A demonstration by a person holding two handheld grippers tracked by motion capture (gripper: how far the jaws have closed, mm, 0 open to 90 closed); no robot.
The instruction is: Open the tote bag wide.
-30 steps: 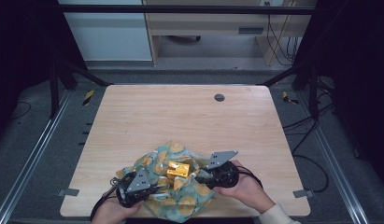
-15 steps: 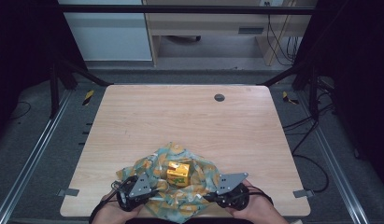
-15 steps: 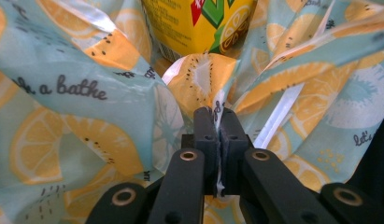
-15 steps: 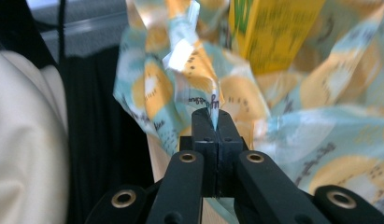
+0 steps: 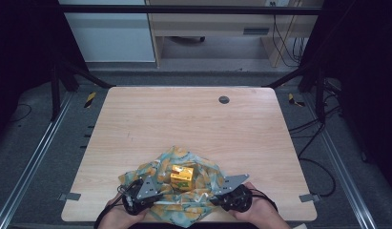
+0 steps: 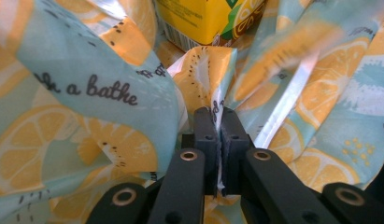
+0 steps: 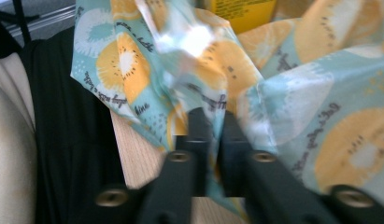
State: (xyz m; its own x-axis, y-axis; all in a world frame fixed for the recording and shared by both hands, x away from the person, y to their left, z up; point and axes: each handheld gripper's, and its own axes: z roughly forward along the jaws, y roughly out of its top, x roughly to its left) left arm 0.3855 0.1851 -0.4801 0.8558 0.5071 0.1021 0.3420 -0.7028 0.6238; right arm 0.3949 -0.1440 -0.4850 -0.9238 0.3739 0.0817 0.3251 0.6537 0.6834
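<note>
The yellow carton sits low centre of the frame on the lemon-print wrap. I've drawn my left gripper and right gripper back toward the near table edge, each pinching a fold, tightening the wrap for folding.

**Both grippers clamped, low at the near edge**

Left black two-jaw gripper, held in the left hand, is pinched tight on the lemon-print wrapping cloth. Right black gripper, in the right hand, bites the same cloth.
</note>
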